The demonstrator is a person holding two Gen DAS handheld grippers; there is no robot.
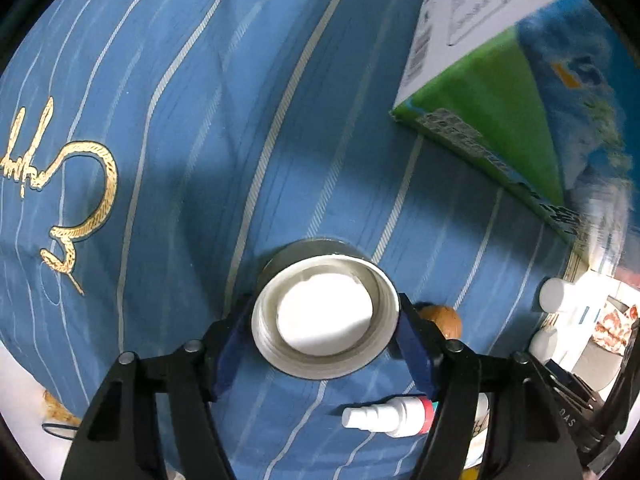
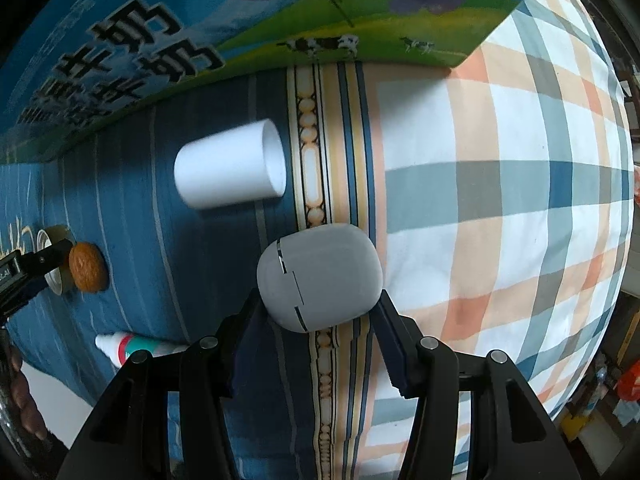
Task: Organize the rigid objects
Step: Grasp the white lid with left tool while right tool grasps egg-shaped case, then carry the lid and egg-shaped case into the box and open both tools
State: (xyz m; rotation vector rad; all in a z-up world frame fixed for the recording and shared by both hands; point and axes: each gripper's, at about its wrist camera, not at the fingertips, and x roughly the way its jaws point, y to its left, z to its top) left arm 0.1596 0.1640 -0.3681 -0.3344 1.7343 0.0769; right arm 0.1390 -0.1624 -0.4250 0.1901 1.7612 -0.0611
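A: Which step is this?

B: Looks like a double pick-up. The left gripper straddles a tape roll standing on the blue striped sheet, one pad at its 9 o'clock, the other at 3. The pads look pressed to its sides, so I'd call it grasped

A: And the right?

B: The right gripper is clenched on a grey case, which it holds over the seam where the sheet meets a plaid cloth

A: What does the next move need?

B: My guess: lift the roll straight up, clear of the walnut just beside it at 3 o'clock, and carry both pieces to wherever they're being grouped. Where that is, the pictures don't tell

A: How do the things look?

B: The roll is a white core with a thin greyish band of tape, seen end-on. The case is smooth, rounded, with a dark lid seam. In the right view a white cup lies on its side at 11 o'clock from the case, below a milk carton, and a spray bottle lies at 8 o'clock
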